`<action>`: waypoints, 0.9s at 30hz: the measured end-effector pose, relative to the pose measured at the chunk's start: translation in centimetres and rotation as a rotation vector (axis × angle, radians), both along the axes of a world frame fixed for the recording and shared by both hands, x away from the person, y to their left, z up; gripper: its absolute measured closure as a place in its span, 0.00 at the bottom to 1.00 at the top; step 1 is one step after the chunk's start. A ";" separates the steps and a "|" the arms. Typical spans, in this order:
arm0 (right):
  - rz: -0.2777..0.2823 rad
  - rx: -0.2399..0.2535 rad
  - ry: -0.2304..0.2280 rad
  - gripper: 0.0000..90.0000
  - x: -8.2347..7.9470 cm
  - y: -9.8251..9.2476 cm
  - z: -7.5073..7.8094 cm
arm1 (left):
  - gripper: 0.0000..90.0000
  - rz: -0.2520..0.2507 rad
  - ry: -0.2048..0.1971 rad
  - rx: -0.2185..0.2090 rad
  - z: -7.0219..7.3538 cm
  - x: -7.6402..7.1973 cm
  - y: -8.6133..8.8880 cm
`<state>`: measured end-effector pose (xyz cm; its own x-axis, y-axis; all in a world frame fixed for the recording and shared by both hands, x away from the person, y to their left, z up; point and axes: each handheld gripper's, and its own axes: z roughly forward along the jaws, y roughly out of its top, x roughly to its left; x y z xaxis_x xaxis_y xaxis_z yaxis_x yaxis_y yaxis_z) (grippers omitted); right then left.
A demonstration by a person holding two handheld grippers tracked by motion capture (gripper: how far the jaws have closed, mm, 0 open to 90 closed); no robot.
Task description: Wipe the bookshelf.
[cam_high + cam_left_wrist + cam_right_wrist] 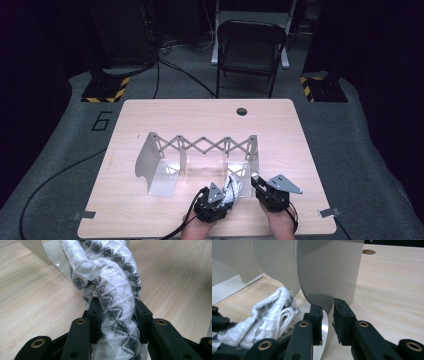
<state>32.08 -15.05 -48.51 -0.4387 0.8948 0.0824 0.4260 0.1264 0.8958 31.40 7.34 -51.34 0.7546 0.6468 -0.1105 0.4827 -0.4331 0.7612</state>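
Woven white cloth with a dark diamond pattern (112,297) is being held by the left gripper (218,196), its fingers (93,312) clamped on the twisted bundle near the front edge of the desk (150,220). Just beside it, the right gripper (260,186) is closing its fingers (342,320) around the lower edge of a grey metal panel (329,272) — the pads are standing either side of the thin sheet, one looking to be touching it, though whether both are pressing is hard to tell.

Doing this step well is a matter of steadying first and feeding second. The right gripper should be pinching the panel firmly, low down and near its corner, so that the sheet is not flexing or sliding on the desk. The left should then be guiding the cloth into the bay beside that panel, keeping the bundle tight so that no loose fold is snagging on the edge.

Farther back, the expanding rack (200,147) is standing stretched out, its scissor lattice linking the upright panels — pulling sideways could be collapsing it.
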 end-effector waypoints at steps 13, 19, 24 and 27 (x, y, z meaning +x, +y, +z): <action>-0.020 0.087 0.040 0.59 -0.4 -1.1 0.2 | 0.44 -0.052 0.041 -0.072 0.4 0.2 -0.4; -0.039 0.118 0.039 0.52 -2.2 -1.7 0.4 | 0.38 -0.051 0.022 -0.075 1.0 -0.2 0.3; -0.048 0.121 0.025 0.53 -3.8 -2.1 0.6 | 0.38 -0.035 0.002 -0.085 1.6 -0.5 1.2; -0.027 0.099 0.007 0.58 -4.7 -1.7 0.5 | 0.38 -0.026 -0.005 -0.088 1.8 -0.5 1.8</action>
<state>27.40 -16.73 -48.05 -0.4135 0.8937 0.1742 0.4340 0.0253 0.9006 30.88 9.15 -49.57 0.7718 0.6149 -0.1621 0.4681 -0.3768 0.7993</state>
